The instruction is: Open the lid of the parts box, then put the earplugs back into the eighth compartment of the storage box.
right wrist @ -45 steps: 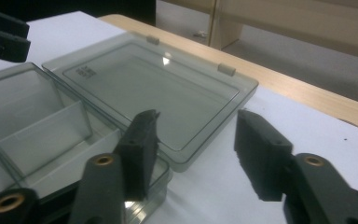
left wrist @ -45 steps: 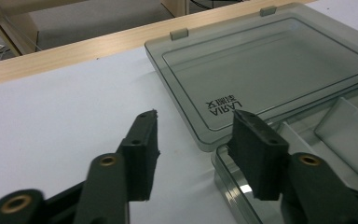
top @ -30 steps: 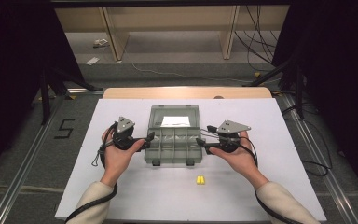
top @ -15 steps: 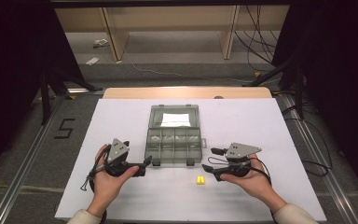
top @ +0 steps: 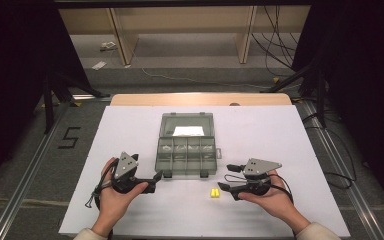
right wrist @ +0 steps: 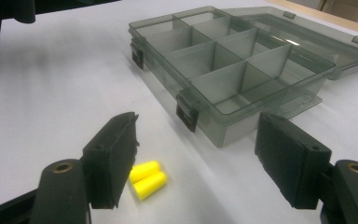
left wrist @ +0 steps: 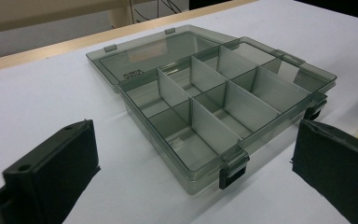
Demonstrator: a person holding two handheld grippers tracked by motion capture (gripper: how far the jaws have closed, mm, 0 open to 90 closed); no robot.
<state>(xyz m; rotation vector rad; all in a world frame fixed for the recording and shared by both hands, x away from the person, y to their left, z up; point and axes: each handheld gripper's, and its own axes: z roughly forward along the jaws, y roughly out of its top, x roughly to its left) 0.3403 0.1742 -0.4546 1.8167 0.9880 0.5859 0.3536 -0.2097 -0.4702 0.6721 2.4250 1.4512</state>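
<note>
A: With the smoky grey, clear plastic compartment box lying open on the white counter, its lid folded flat behind it, what does the step in hand look like?

B: Probably picking up the two small yellow foam earplugs that lie side by side on the counter, just in front of the box's near right latch. The right hand-held gripper sits nearest them, jaws spread wide with nothing between them.

A: And the left hand-held gripper?

B: It is also wide open and empty, resting near the box's near left corner. Its jaws have just been opening, with nothing between them.

A: How should the pick be done well?

B: In the right gripper view the earplugs lie just beside the left-hand jaw, not centred. The person should likely shift the right hand-held gripper sideways until the plugs sit midway, lower the tips almost to the counter, and close gently, since foam squashes and can spring out.

A: Both at once?

B: They touch each other, so one squeeze across the pair may work; otherwise one at a time. The compartments look empty, so any will do.
</note>
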